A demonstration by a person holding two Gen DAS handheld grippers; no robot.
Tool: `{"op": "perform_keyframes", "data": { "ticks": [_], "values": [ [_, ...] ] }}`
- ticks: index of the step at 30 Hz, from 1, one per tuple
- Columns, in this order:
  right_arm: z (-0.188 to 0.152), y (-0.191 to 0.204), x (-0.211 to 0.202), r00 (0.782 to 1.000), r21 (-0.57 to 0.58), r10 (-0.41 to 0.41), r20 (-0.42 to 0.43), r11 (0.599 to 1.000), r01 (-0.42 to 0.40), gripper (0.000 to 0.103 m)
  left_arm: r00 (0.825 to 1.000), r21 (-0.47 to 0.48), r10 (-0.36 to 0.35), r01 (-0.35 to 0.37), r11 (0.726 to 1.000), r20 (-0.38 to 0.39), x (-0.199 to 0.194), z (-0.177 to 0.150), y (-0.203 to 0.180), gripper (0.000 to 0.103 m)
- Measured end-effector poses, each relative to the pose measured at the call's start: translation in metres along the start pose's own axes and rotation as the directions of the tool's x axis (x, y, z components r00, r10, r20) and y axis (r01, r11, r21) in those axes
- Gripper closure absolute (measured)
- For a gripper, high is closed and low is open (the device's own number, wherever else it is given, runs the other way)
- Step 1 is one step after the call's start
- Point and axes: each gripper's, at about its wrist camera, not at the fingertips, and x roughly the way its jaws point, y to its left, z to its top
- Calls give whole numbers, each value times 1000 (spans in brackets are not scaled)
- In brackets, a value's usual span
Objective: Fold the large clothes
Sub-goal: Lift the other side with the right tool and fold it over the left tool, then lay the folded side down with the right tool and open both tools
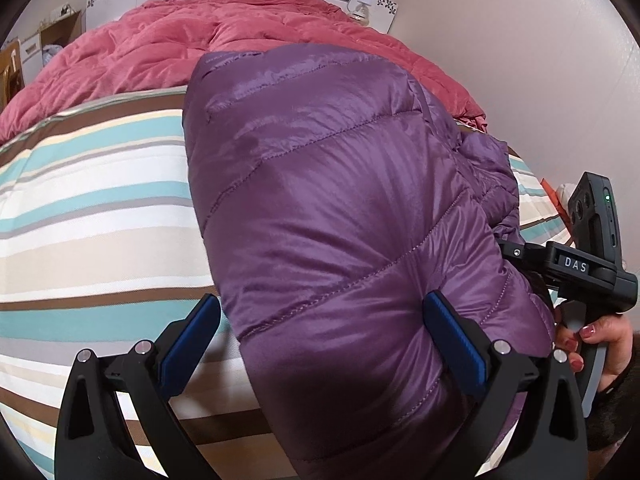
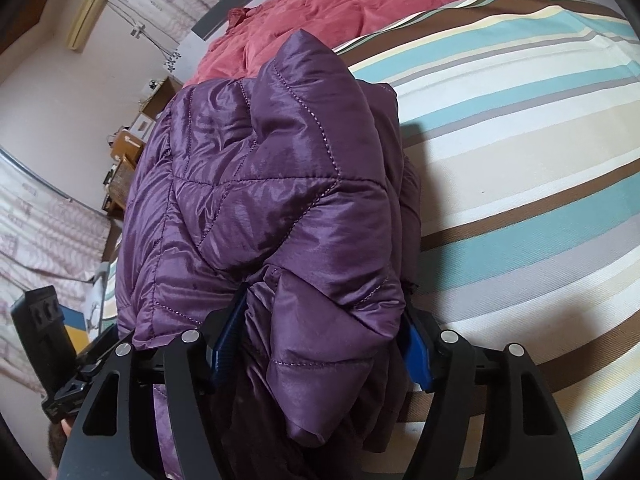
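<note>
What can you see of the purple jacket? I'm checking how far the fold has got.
The purple jacket is a shiny, quilted puffer with stitched diagonal seams. It lies bunched in thick layers on the striped bedsheet, its far end against the red duvet. The left gripper is open, its fingers straddling the near edge. The right gripper has a puffy fold between its fingers; whether it pinches it cannot be told.
</note>
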Motion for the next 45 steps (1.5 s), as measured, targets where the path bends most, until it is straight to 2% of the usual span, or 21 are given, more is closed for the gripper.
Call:
{"op": "perform_keyframes", "data": {
  "ticks": [6,11,17,29,45],
  "values": [
    [4,-1,-2,1000,-20,16,7,1000,-16,50,1000,14,-5,5,1000,8,0,-1,-4,6],
    [2,4,-9,999,-51,20,45,999,-18,63,1000,53,8,-10,999,24,-6,-2,-14,18],
    [-1,6,-18,995,-52,48,85,998,-44,73,999,96,32,-36,995,44,-15,-2,-23,35],
    [-6,25,-38,985,-103,93,144,992,-78,78,989,146,76,-94,985,125,-44,-13,-36,54],
    [-20,52,-49,969,-132,185,162,977,-165,80,971,158,112,-147,976,210,-87,-28,-29,59]
  ]
}}
